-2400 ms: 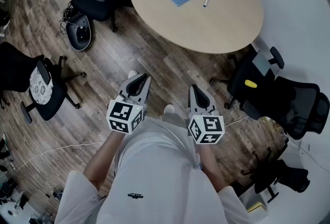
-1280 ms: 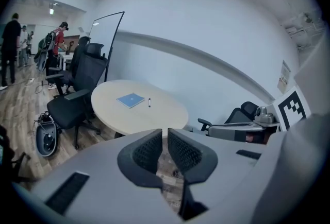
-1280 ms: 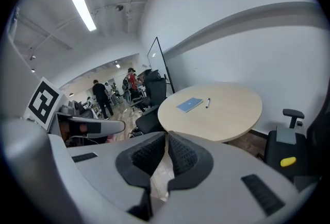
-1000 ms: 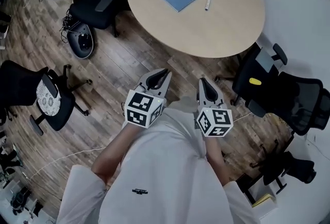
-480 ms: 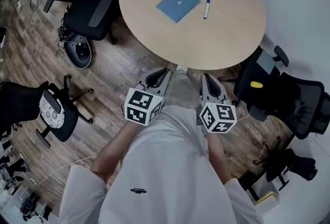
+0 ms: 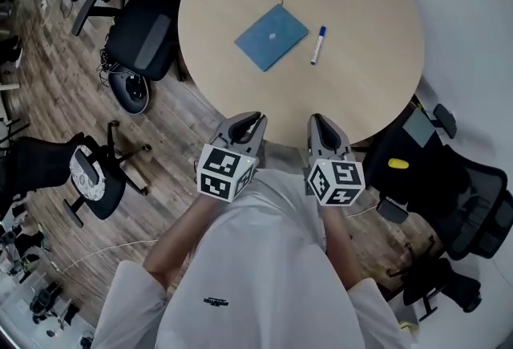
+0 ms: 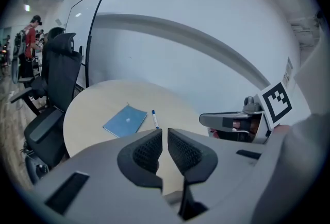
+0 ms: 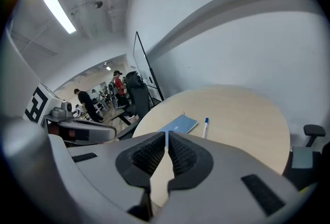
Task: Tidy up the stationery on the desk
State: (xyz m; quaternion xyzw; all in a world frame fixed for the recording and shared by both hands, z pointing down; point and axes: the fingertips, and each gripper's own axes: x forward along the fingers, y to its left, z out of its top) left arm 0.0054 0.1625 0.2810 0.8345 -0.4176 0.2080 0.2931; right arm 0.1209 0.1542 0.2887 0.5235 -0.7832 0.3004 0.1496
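A blue notebook [image 6: 271,37] lies near the middle of the round wooden table [image 6: 369,58], with a white marker with a blue cap [image 6: 317,45] just to its right. Both also show ahead of the jaws: the notebook [image 7: 125,120] and marker [image 7: 154,119] in the left gripper view, the notebook [image 8: 179,125] and marker [image 8: 205,127] in the right gripper view. My left gripper [image 6: 245,122] and right gripper [image 6: 317,123] hover side by side at the table's near edge. Both are shut and hold nothing.
Black office chairs stand left of the table [image 6: 144,34] and at its right [image 6: 425,171]. Another chair [image 6: 56,171] sits on the wooden floor at the left. A whiteboard [image 7: 85,22] stands behind the table, and people [image 8: 82,102] are in the far room.
The person has walked up to the table. Both grippers moved forward from over the floor to the table's near edge, and the notebook and marker are nearer in view.
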